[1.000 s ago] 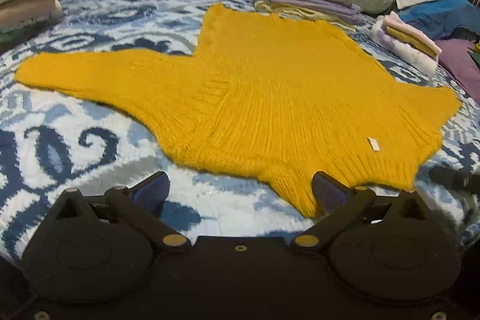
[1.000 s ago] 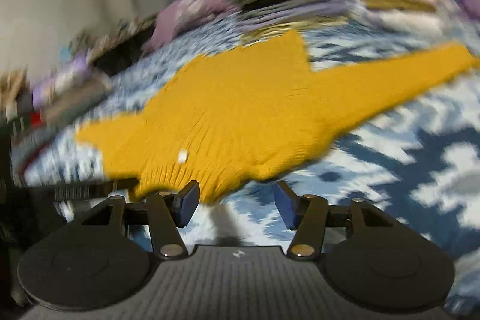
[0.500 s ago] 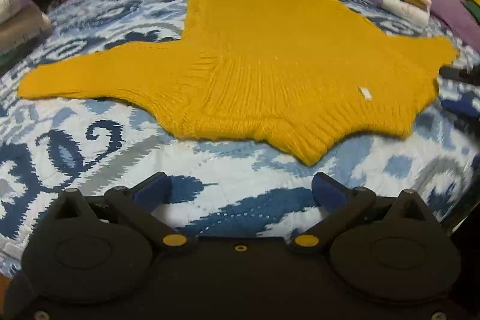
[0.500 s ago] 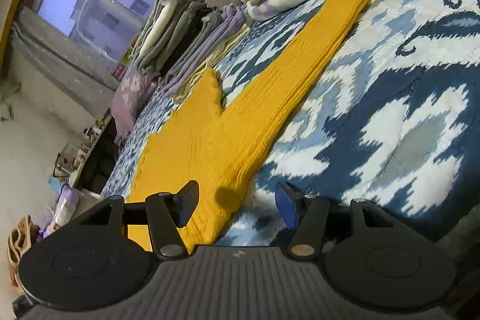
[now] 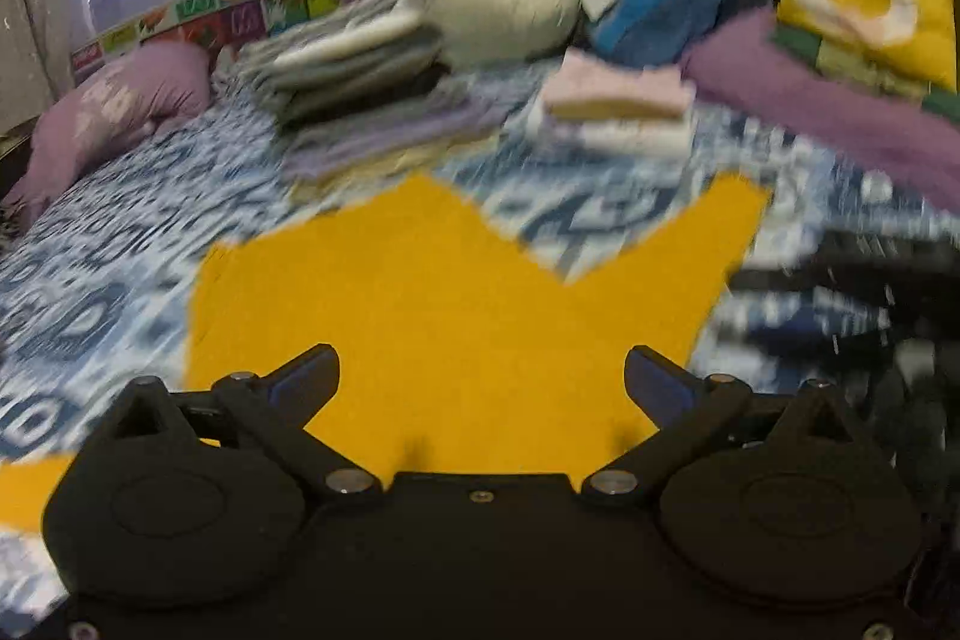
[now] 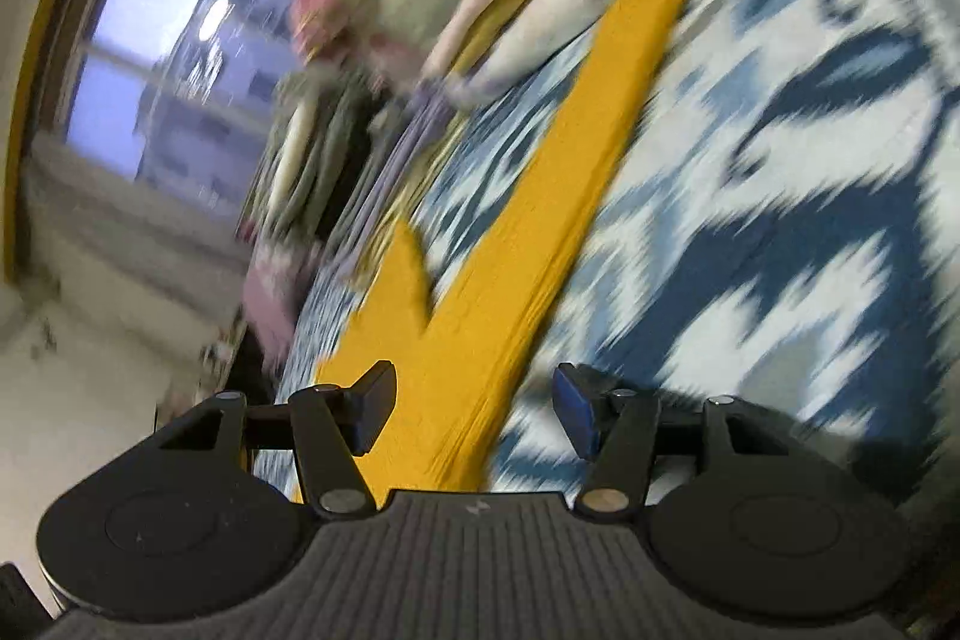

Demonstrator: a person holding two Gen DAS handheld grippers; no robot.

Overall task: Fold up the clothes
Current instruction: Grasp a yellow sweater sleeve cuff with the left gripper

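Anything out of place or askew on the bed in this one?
Nothing stands out. The yellow sweater lies spread flat on the blue patterned bedspread, folded piles sit behind it. Both views are motion-blurred.

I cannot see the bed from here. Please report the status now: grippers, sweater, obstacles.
Left gripper open, empty. Right gripper open, empty. Yellow sweater flat on bedspread, unfolded. Folded stacks beyond it, not blocking.

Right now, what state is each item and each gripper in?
Yellow sweater: unfolded, spread flat on the bedspread, sleeve stretched out.
Tall clothes stack: folded.
Small pink and white stack: folded.
Left gripper: open, empty, above the sweater.
Right gripper: open, sweater edge between the pads, not gripped.
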